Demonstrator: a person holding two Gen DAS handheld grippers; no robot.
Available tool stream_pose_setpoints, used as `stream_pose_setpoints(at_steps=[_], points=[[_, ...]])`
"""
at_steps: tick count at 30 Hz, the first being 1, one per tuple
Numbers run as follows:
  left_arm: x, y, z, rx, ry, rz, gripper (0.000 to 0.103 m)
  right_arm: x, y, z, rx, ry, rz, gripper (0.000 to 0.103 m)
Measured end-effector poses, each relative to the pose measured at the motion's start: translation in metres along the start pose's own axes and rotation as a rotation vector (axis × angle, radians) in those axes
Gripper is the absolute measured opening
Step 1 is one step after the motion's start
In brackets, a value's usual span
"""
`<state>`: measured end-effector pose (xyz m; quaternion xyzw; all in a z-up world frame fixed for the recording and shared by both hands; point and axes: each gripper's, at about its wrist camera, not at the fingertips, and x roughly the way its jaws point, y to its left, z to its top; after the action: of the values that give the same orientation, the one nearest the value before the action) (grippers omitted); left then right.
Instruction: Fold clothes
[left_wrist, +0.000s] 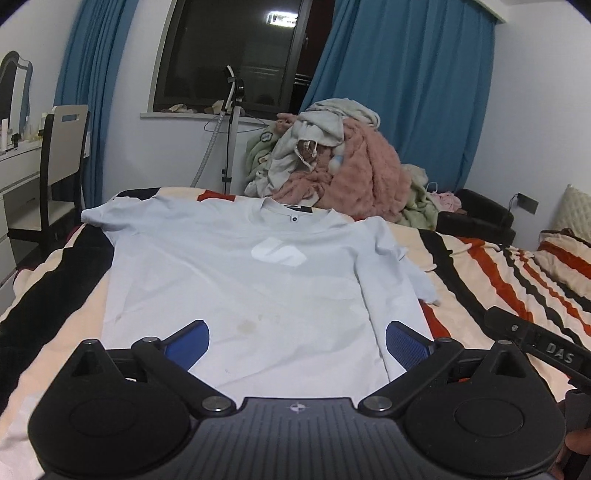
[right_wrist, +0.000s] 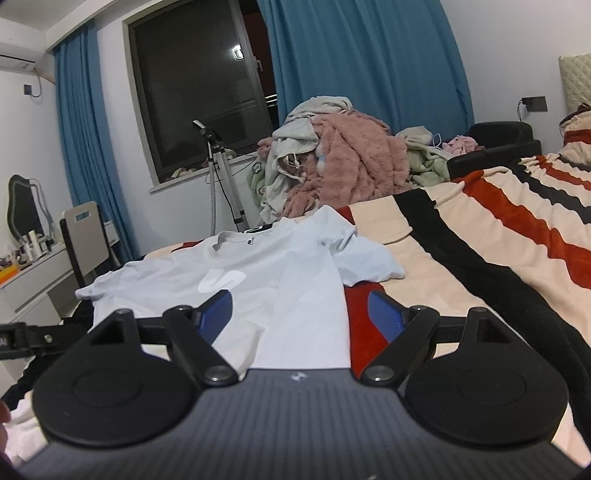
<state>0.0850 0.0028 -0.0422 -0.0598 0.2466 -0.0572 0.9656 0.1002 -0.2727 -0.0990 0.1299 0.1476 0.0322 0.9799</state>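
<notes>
The shirt (left_wrist: 236, 288) bottom hides behind the left gripper (left_wrist: 297, 341). The bed (right_wrist: 480, 236) runs off the edge.

Your pale blue T-shirt (left_wrist: 236, 280) is thin matt cloth, its chest logo (left_wrist: 277, 253) a smoother, slightly glossy print. The striped blanket (right_wrist: 480, 236) under it looks soft and fleecy. Your left gripper (left_wrist: 297, 341) has matt black plastic arms, ribbed blue pads (left_wrist: 406, 345) and shiny metal rivets.

Shirt's flat on your bed

T-shirt (left_wrist: 236, 280) lies on the bed (left_wrist: 491, 280), clothes pile (left_wrist: 332, 166) behind it, desk (left_wrist: 22, 162) off left.
</notes>
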Motion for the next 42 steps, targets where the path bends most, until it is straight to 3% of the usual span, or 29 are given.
stream_pose_setpoints(at_steps=[1, 6, 7, 10, 19, 20, 22, 33, 35, 39, 41, 42], points=[[-0.001, 0.0, -0.002, 0.002, -0.002, -0.002, 0.103, 0.001, 0.0, 0.0, 0.001, 0.001, -0.002, 0.07], [-0.005, 0.0, -0.008, 0.0, 0.003, 0.004, 0.103, 0.006, -0.01, 0.0, 0.09, 0.018, 0.045, 0.072], [-0.006, 0.0, -0.008, -0.006, 0.004, 0.005, 0.103, 0.009, -0.015, 0.001, 0.131, 0.025, 0.069, 0.082], [-0.008, 0.001, -0.009, -0.028, 0.009, 0.011, 0.103, 0.025, -0.037, 0.0, 0.312, 0.043, 0.111, 0.09], [0.01, 0.007, -0.016, -0.08, 0.047, 0.016, 0.103, 0.151, -0.129, -0.023, 0.777, 0.122, 0.177, 0.091], [0.013, 0.008, -0.017, -0.082, 0.048, 0.015, 0.103, 0.166, -0.137, -0.029, 0.818, 0.125, 0.179, 0.09], [0.018, 0.009, -0.019, -0.086, 0.051, 0.012, 0.103, 0.196, -0.155, -0.039, 0.901, 0.131, 0.184, 0.074], [0.067, 0.008, -0.03, -0.083, 0.109, 0.031, 0.103, 0.311, -0.162, -0.029, 0.852, 0.016, 0.263, 0.072], [0.078, 0.007, -0.033, -0.089, 0.127, 0.031, 0.103, 0.324, -0.164, -0.025, 0.855, 0.013, 0.245, 0.064], [0.099, 0.003, -0.036, -0.107, 0.166, 0.029, 0.103, 0.35, -0.161, -0.006, 0.786, 0.037, 0.228, 0.06], [0.106, -0.001, -0.037, -0.091, 0.164, 0.041, 0.103, 0.36, -0.162, 0.005, 0.757, 0.049, 0.213, 0.034], [0.109, -0.004, -0.036, -0.079, 0.163, 0.049, 0.103, 0.357, -0.168, 0.011, 0.728, 0.032, 0.193, 0.011]])
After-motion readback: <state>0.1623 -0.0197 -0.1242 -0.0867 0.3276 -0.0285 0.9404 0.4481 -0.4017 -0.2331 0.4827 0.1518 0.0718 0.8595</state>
